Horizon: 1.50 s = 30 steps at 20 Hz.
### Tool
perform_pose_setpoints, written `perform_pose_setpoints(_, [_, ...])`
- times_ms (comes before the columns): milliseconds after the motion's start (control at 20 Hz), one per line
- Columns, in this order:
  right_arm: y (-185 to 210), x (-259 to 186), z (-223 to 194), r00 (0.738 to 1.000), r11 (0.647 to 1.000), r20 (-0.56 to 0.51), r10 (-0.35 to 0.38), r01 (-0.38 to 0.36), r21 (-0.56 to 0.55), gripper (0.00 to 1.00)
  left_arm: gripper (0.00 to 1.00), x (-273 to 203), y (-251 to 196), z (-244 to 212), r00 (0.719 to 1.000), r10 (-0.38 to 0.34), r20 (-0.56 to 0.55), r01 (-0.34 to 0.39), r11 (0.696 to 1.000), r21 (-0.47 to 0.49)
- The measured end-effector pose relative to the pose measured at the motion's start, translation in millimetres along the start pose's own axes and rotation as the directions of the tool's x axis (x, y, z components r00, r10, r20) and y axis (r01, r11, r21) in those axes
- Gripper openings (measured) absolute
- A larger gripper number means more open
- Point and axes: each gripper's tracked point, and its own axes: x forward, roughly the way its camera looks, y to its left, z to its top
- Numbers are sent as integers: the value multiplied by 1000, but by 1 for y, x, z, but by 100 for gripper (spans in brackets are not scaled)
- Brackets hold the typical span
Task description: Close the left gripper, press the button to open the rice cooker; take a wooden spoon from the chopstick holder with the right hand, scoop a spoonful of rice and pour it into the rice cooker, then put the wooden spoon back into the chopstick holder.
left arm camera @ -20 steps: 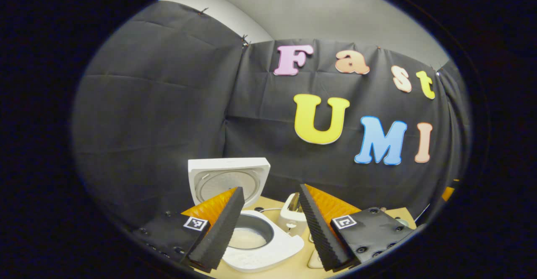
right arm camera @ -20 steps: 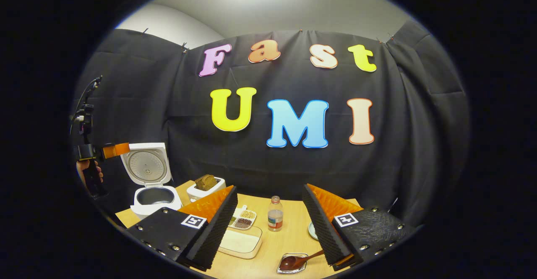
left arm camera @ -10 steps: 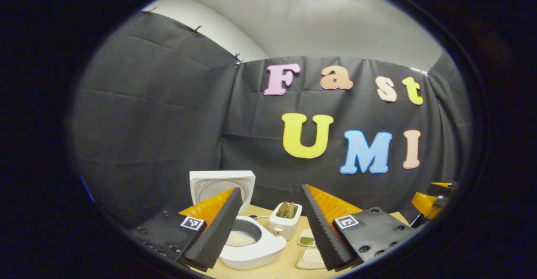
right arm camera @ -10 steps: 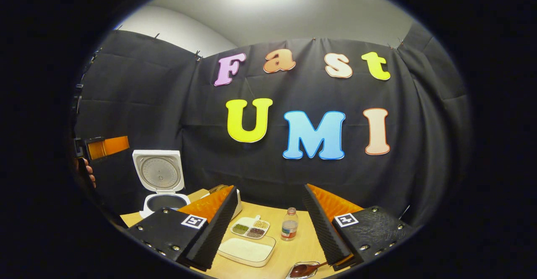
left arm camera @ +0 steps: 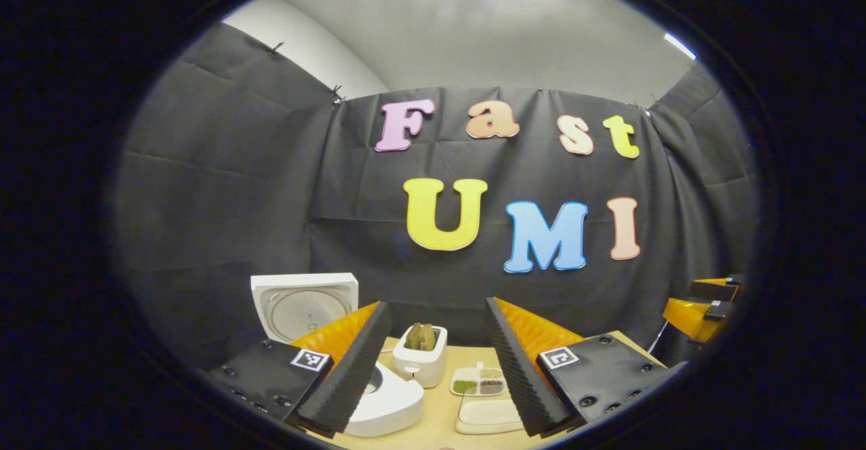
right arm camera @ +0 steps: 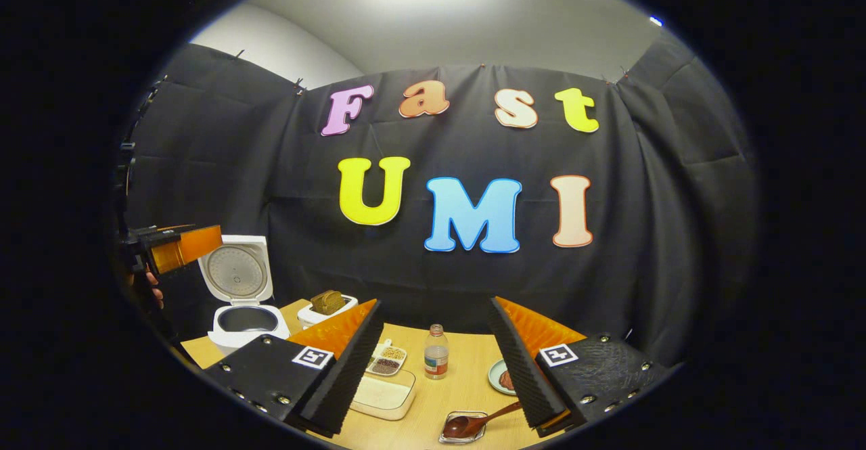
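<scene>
So the rice cooker (right arm camera: 243, 301) sits at the far left corner of the wooden table (right arm camera: 467, 386) with its lid flipped straight up, and you can see the dark inner pot down inside the white body. In the left gripper view the same cooker's lid (left arm camera: 304, 304) stands up behind the gripper's near finger, and the cooker's rim pokes out just under that finger.

The wooden spoon (right arm camera: 477, 423) is lying with its bowl in a small clear dish (right arm camera: 463, 430) at the near edge of the table, handle angled up toward the right gripper's (right arm camera: 433, 362) finger. It's not in any upright holder that I can see.

The flat clear container of rice (right arm camera: 382, 394) sits partly behind the right gripper's other finger, with a divided tray of grains (right arm camera: 389, 358) just behind it. A small bottle (right arm camera: 436, 353) stands near the middle of the table, and a little plate (right arm camera: 499, 375) peeks out past the finger on that side. A white toaster with bread in it (right arm camera: 326, 306) sits beside the cooker.

Both claws are spread wide with nothing between them. The left gripper (left arm camera: 433, 362) hangs above the table near the cooker; in the right gripper view it shows at the far left, with a hand (right arm camera: 152, 294) on its grip.
</scene>
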Motion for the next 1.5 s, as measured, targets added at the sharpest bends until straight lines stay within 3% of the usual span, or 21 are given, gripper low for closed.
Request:
perform_pose_setpoints(300, [-61, -15, -35, 986, 983, -61, -153, 159, 92, 95, 97, 5, -50, -15, 992, -124, -9, 124, 992, -4])
perform_pose_setpoints(500, [-91, -11, -73, 969, 969, -129, -210, 224, 101, 95, 97, 10, -82, -9, 981, -191, 27, 191, 982, 7])
perform_pose_setpoints(700, [-110, 2, -121, 948, 960, -219, -229, 258, 111, 95, 97, 11, -103, -25, 975, -221, -4, 221, 974, 45])
perform_pose_setpoints(1100, [-129, 29, -225, 888, 935, -410, -206, 302, 185, 95, 97, 13, -104, -45, 980, -188, -73, 193, 979, 67])
perform_pose_setpoints(1400, [-127, 49, -279, 862, 919, -489, -134, 293, 265, 95, 97, 12, -88, -51, 988, -117, -102, 127, 987, 97])
perform_pose_setpoints(1500, [-122, 56, -282, 868, 906, -487, -100, 281, 315, 91, 97, 10, -82, -54, 990, -86, -112, 98, 989, 108])
